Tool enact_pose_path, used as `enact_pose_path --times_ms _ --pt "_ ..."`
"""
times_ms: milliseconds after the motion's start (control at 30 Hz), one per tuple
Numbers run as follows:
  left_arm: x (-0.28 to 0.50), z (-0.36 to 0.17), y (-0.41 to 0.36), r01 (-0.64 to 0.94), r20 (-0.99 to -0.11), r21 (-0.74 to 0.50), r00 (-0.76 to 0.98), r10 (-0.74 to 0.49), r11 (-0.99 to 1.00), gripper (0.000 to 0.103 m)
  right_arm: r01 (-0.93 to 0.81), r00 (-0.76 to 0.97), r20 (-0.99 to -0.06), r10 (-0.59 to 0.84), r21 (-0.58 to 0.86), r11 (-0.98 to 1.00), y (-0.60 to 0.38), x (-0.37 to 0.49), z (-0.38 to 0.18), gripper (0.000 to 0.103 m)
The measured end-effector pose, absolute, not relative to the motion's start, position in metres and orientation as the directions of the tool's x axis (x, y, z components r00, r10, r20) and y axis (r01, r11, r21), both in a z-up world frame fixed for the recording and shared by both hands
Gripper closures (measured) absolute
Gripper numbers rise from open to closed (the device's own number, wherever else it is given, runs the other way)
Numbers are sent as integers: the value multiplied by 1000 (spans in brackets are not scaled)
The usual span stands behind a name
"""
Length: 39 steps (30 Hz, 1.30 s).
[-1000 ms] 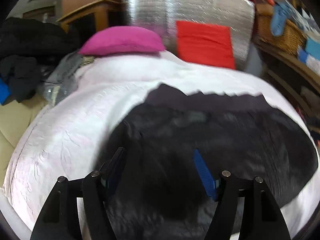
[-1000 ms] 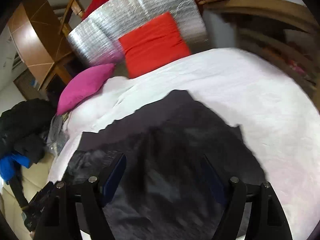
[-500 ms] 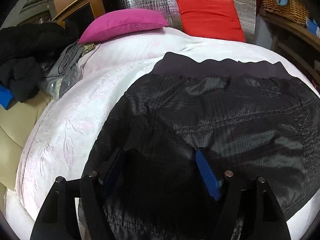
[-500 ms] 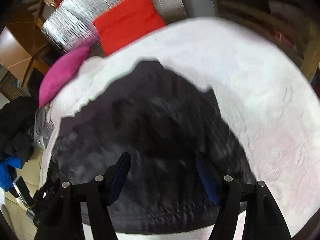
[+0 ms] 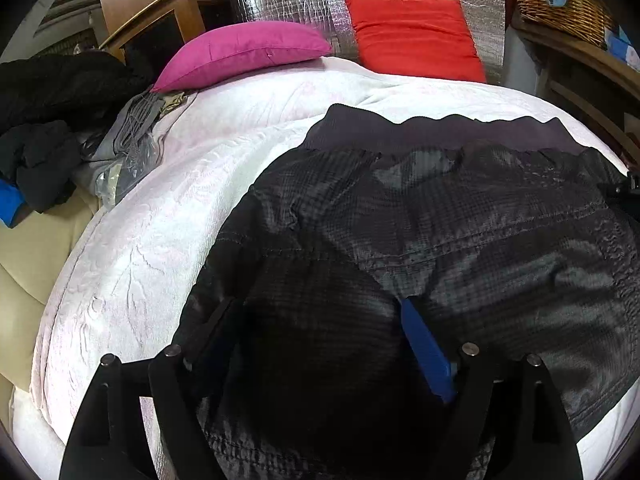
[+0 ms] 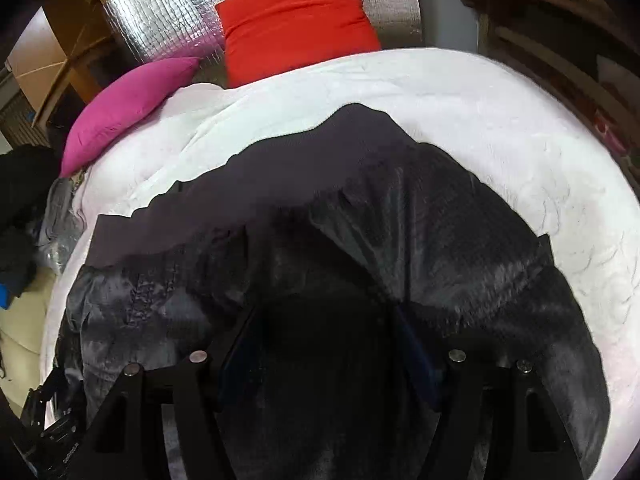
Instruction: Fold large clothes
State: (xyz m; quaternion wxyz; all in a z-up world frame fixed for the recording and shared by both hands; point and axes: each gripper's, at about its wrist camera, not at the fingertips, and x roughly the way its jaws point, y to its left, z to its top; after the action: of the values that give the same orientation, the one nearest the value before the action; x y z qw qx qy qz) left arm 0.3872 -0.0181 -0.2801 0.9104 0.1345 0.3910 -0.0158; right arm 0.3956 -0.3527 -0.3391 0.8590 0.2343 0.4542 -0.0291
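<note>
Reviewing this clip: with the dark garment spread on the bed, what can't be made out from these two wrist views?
- Black garment: near hem cut off by the bottom edge in both views, under the tool fingers.
- Right tool: pads lost in shadow against dark cloth; contact unclear.
- Left tool: left pad barely distinguishable from fabric.
- Dark clothes pile: clipped by the left edge, items indistinguishable.

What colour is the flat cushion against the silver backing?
Red; clearest in the left wrist view.
</note>
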Motion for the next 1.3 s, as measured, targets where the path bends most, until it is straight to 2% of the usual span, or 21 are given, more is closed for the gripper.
enact_pose_path --times_ms 133,333,467,567,667,733,767,833,900,967,1100,1167,1233,1300 --pt "388 -281 -15 135 -717 225 694 70 965 16 261 612 -768 187 420 869 -357 379 -325 32" --pt "384 -284 -12 125 -702 216 709 65 968 15 261 658 -742 127 384 886 -378 328 -298 32" --pt "379 -280 -12 128 -716 221 695 72 967 15 279 653 -738 173 446 850 -400 307 -303 32" --pt "368 -265 -4 127 -733 171 679 40 977 15 261 655 -722 223 493 830 -400 299 -307 32" --pt "353 -247 11 60 -693 147 719 59 987 15 235 665 -709 235 497 835 -392 290 -307 33" --pt "346 -244 23 3 -667 171 736 114 985 15 236 659 -713 238 497 835 -385 284 -310 34" --pt "346 -248 30 -30 -672 189 725 151 982 15 241 650 -721 240 495 835 -383 283 -312 35" --pt "359 -266 41 -43 -740 206 647 184 978 15 259 615 -752 238 477 840 -380 288 -322 38" --pt "370 -281 48 -35 -782 170 603 157 985 15 283 565 -790 238 457 844 -378 295 -334 39" --pt "370 -278 50 -35 -771 155 620 143 987 15 287 568 -785 249 472 833 -380 296 -334 39" --pt "365 -262 53 -20 -715 134 690 111 991 15 272 642 -704 303 578 769 -396 288 -322 39" --pt "365 -257 58 -35 -690 98 718 93 995 15 256 669 -683 293 582 772 -398 286 -316 39" --pt "375 -263 60 -49 -712 119 692 119 992 15 253 657 -699 282 557 791 -394 289 -318 39" --pt "387 -280 58 -28 -776 117 621 109 993 15 283 584 -752 307 543 791 -389 299 -335 39"
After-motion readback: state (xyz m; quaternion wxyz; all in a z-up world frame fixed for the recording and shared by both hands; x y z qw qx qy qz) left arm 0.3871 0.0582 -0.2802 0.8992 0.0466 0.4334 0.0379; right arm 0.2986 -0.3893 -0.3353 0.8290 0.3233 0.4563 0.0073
